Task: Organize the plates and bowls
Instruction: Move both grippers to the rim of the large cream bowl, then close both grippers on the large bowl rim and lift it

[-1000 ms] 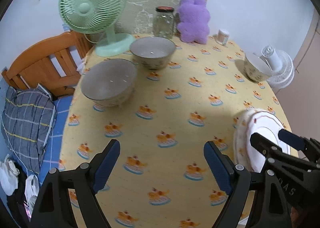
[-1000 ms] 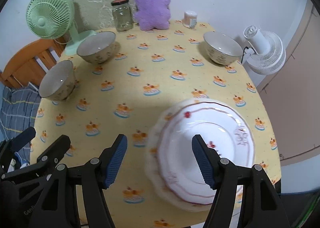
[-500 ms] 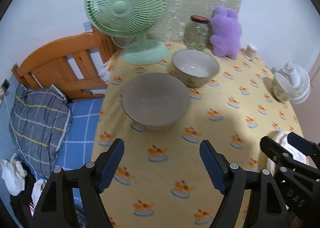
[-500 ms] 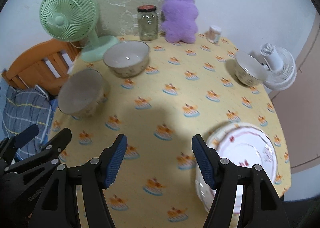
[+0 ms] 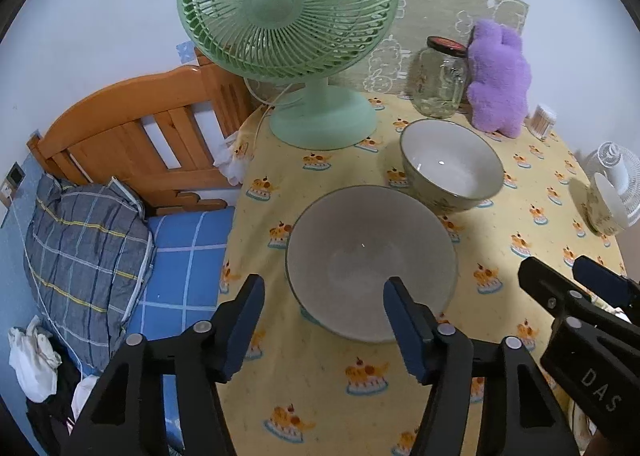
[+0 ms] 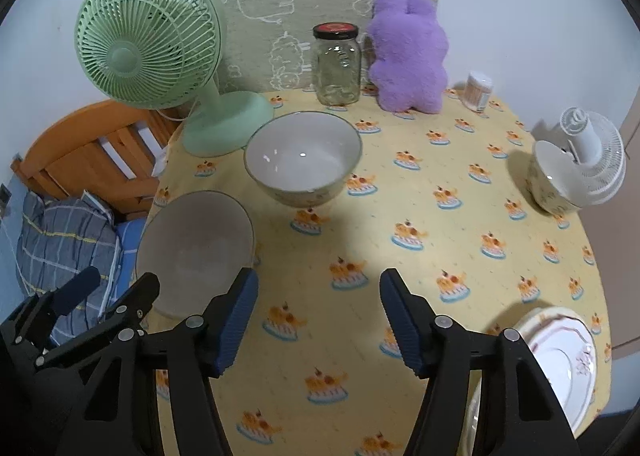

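Three bowls and a stack of plates sit on the yellow cloth-covered table (image 6: 460, 240). The near grey-white bowl (image 5: 372, 256) is right at my left gripper (image 5: 324, 316). The gripper's jaws are closing, with the bowl's near-left wall between them. Its right finger (image 5: 404, 328) reaches over the rim and the pads do not press. A second bowl (image 5: 452, 164) stands just behind, and a third bowl (image 6: 552, 180) at the far right. My right gripper (image 6: 318, 312) hovers over bare cloth, narrowing slightly with nothing between its fingers. The floral plates (image 6: 560, 360) lie at its lower right.
A green fan (image 5: 288, 8), a glass jar (image 5: 440, 80), a purple plush (image 5: 498, 80) and a small container (image 6: 478, 90) line the back. A white mini fan (image 6: 592, 160) touches the far-right bowl. A wooden headboard (image 5: 132, 144) and a pillow (image 5: 84, 256) lie beyond the table's left edge.
Both grippers have swept left across the table, away from the plates and toward the bowls. The left jaws have narrowed, and the near bowl now sits at their tips.
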Demonstrator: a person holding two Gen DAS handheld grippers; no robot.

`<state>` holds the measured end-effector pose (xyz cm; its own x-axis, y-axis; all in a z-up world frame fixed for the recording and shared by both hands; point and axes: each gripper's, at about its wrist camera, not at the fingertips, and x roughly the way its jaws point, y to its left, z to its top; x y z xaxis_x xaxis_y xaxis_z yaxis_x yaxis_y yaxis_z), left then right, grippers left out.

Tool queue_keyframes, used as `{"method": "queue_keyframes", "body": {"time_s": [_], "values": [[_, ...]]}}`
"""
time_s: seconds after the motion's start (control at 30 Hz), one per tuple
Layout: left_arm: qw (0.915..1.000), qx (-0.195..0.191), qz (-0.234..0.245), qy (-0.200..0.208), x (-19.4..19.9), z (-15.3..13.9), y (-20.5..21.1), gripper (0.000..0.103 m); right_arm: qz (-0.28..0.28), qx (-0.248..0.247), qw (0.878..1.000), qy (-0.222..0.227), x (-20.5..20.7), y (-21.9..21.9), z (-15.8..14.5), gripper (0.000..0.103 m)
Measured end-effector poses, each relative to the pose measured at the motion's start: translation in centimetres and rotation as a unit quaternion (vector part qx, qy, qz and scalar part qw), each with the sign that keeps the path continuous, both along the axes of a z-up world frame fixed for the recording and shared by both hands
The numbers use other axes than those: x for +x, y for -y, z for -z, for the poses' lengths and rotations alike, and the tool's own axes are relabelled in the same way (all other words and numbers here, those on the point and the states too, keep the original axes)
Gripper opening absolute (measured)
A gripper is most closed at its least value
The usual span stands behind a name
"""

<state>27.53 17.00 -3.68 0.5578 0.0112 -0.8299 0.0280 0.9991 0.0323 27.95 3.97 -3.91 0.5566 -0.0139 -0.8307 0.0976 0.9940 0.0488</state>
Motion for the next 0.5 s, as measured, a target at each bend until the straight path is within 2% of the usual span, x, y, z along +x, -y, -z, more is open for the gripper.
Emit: {"method": "queue_keyframes", "body": {"time_s": [0.3,0.5], "values": [[0.9998,0.008,0.009,-0.016,3.1,2.4,-0.5,0.054,-0.001,0.013,1.0,-0.015,3.5,-1.4,2.5,0.059],[0.9991,0.002,0.018,-0.039,4.4,4.0,-0.6,0.044,-0.013,0.014,0.999,-0.039,5.5,-2.6,4.3,0.045]]}}
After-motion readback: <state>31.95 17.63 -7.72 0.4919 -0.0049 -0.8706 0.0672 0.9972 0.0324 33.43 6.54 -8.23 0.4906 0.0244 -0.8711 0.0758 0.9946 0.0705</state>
